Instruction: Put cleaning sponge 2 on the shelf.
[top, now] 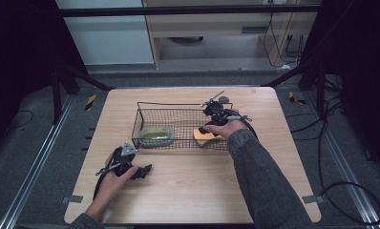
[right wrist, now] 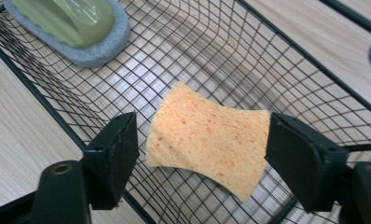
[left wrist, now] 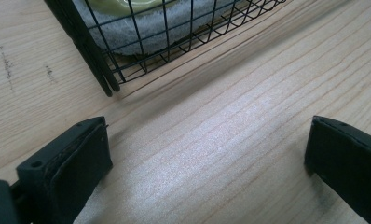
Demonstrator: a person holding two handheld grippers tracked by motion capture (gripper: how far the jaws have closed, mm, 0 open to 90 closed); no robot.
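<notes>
Sponge (right wrist: pixel 207 140) lies inside the wire basket (top: pixel 178 106), between your right gripper's (right wrist: pixel 200 149) parted jaws; lift straight up without snagging it. Left gripper (left wrist: pixel 207 163) rests, jaws apart, on the tabletop (top: pixel 188 181).

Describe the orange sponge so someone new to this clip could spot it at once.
On the wooden table stands a black wire basket. The orange sponge lies at the end where the right gripper reaches in; its neighbour, a grey-based scrubber with a green handle, lies at the other end.
</notes>
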